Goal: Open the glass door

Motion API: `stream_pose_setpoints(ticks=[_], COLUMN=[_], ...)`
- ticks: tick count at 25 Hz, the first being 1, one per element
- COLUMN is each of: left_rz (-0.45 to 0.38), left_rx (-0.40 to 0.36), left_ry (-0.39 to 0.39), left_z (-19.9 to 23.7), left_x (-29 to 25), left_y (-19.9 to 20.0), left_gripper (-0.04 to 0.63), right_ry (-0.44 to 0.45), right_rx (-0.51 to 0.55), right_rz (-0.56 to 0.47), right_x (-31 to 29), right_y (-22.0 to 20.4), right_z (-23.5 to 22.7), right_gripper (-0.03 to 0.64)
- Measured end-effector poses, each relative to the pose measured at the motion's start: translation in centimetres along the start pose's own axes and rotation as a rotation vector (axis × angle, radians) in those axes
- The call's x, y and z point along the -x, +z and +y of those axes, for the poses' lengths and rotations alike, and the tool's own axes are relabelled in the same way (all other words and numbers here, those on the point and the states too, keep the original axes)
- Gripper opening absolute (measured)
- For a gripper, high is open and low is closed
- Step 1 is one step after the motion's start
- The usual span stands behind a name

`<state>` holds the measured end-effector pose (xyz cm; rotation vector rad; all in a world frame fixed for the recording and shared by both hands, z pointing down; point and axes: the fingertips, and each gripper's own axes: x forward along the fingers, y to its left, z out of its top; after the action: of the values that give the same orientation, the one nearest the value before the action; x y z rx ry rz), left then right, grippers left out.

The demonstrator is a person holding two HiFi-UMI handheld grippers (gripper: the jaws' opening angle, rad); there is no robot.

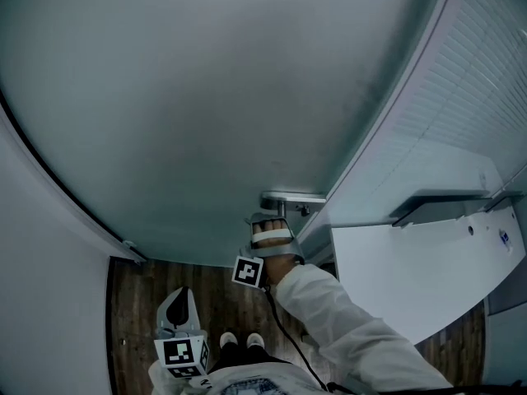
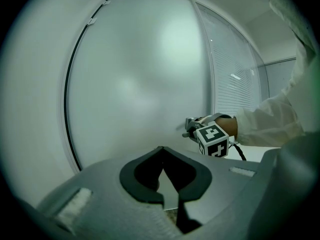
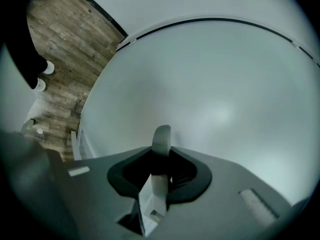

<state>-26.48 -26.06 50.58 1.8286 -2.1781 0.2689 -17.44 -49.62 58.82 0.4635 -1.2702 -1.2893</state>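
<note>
The white-sleeved right arm (image 1: 354, 327) reaches forward, its right claw (image 1: 274, 217) clamped on the door handle (image 1: 293, 197). The left claw (image 1: 179, 301) (jaws together, nothing between them) is held low, close to the body, pointing ahead.

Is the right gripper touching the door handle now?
Touching. In the right gripper view, the right gripper clamps the door handle from both sides, without a gap.

All views are rendered dim and blue-grey, a soft glow is caught on the frosted glass door (image 2: 172, 41), and both gripper views are warped and blackened at the corners.
</note>
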Motion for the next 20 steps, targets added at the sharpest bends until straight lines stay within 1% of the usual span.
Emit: stream_pose_setpoints(ticks=[5, 8, 11, 15, 20], left_rz=[0.003, -0.006, -0.014, -0.009, -0.006], left_rx=[-0.007, -0.011, -0.018, -0.014, -0.019], left_ry=[-0.015, -0.019, -0.009, 0.020, 0.035], left_z=[-1.3, -1.7, -1.7, -1.4, -2.1], left_x=[0.2, 0.5, 0.6, 1.1, 1.5], left_y=[0.1, 0.2, 0.6, 1.0, 1.8], left_gripper=[0.005, 0.005, 0.005, 0.005, 0.005], right_ry=[-0.027, -0.045, -0.058, -0.052, -0.060], right_rx=[-0.060, -0.149, -0.208, -0.347, -0.388], right_rz=[-0.035, -0.081, -0.121, -0.203, -0.249], right_x=[1.9, 3.4, 4.4, 6.4, 7.9], right_y=[0.4, 0.9, 1.2, 1.6, 1.6], right_z=[-0.2, -0.3, -0.5, -1.8, -2.6], right_gripper=[0.087, 0.087, 0.089, 0.088, 0.088])
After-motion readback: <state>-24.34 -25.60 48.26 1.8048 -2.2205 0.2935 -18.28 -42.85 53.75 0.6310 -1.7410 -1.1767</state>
